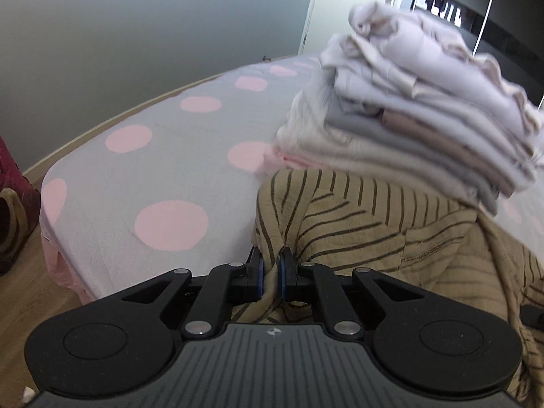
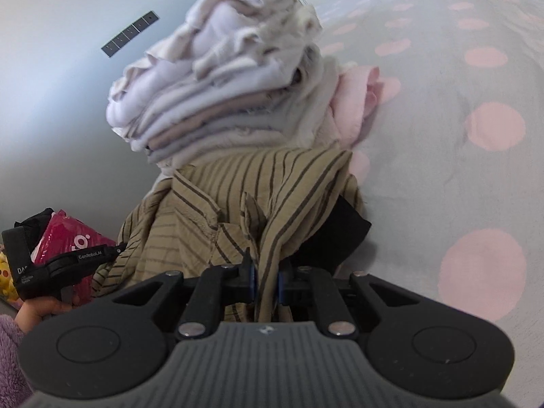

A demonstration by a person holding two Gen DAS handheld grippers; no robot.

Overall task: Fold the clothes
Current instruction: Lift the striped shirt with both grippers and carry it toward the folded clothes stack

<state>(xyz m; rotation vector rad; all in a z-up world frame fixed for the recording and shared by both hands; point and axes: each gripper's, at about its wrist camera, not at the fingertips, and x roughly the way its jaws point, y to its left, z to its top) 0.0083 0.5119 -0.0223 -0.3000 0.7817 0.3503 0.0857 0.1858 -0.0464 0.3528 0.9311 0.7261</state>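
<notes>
Striped shirt point(image 1: 374, 238) bunched on the bed point(image 1: 142, 170), just in front of the folded stack point(image 1: 408, 115). Left tool point(image 1: 271, 273) and right tool point(image 2: 265, 277) both pinch its fabric, jaws narrow. Soft, light, limp cloth; likely best held at edges or seams.

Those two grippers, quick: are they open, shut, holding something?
Left gripper: shut on the striped shirt.
Right gripper: shut on the same striped shirt.
</notes>
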